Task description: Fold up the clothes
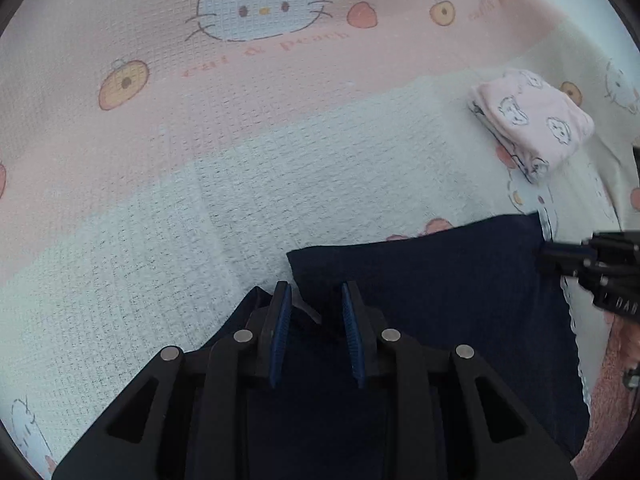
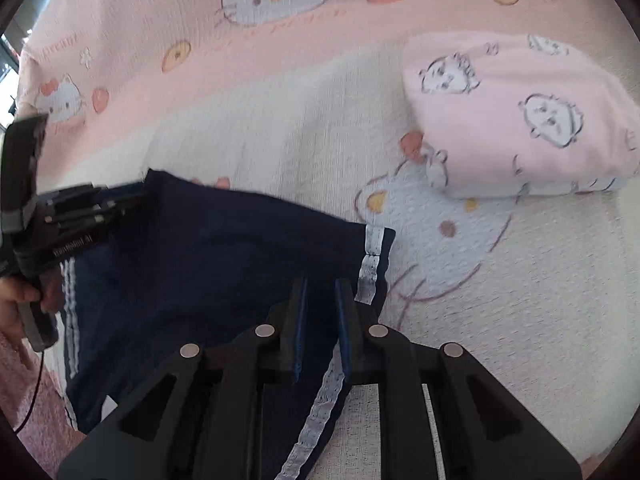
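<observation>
Pink-and-cream cat-print waffle bedspread (image 1: 168, 216). Dark navy white-striped garment (image 2: 224, 264) lies beneath both grippers: left gripper (image 1: 316, 300) and right gripper (image 2: 321, 296), fingers slightly apart, unclamped. Folded pink printed garment (image 2: 516, 116) beyond. Advice: smooth edges before releasing.

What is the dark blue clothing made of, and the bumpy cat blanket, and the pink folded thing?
The dark navy garment with white side stripes looks like smooth, matte knit sportswear fabric, possibly polyester. The pink and white cartoon-cat blanket shows a grid of little squares, so probably waffle-weave cotton. The folded pale pink cloth with printed animal faces looks soft and slightly fuzzy, maybe cotton jersey or fleece.
</observation>
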`<state>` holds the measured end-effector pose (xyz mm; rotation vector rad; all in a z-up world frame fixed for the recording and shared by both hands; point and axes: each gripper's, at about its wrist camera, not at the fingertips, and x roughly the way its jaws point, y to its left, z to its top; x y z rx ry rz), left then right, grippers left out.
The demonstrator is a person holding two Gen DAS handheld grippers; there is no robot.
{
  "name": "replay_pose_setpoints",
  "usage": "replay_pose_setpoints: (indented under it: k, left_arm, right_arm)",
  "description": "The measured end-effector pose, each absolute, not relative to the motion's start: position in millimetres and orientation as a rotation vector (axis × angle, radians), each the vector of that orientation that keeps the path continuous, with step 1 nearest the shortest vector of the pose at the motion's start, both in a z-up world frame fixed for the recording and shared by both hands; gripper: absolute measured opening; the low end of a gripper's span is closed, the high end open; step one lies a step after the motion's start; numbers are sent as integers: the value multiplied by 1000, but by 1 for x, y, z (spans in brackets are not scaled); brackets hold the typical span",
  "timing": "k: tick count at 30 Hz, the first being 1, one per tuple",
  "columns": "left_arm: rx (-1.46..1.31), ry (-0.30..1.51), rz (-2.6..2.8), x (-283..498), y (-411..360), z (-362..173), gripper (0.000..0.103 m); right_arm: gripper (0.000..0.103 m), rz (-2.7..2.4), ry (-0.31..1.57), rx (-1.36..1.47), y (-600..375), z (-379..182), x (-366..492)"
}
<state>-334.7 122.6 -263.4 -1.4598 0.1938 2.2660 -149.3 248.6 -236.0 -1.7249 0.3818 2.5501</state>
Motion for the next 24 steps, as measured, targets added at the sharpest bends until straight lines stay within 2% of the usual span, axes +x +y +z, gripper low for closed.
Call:
replay_pose_setpoints:
  k: [5, 12, 15, 18, 20, 21, 22, 23, 24]
  left_arm:
    - [-1425, 117, 2438, -315, 76, -229, 29]
    - [-1641, 38, 2551, -272, -20, -231, 32]
    - [-1714, -42, 2571, -260, -48, -243, 33]
    - [-1754, -133, 2551, -256, -64, -255, 33]
    - [-1742, -154, 2536, -255, -67, -259, 33]
    - [-1740, -122, 2542, -255, -66, -260, 32]
    - [-1744, -97, 2549, -254, -67, -261, 28]
    - [-1748, -78, 2555, -254, -68, -261, 14]
    - [-1752, -60, 2561, -253, -70, -261, 9]
  right_arm:
    - [15, 2624, 354, -1742, 233, -222, -151]
    - [36, 2813, 267, -1796, 159, -201, -198]
    - [37, 2862, 139, -1879, 116, -201, -212]
    - [37, 2859, -66, -2012, 73, -218, -228]
    - [36, 2826, -190, -2039, 61, -229, -234]
    - [31, 2818, -213, -2042, 60, -233, -238]
    - [16, 2818, -213, -2044, 62, -234, -241]
    - [9, 2828, -200, -2042, 65, -233, -244]
    - [7, 2842, -166, -2036, 70, -231, -246]
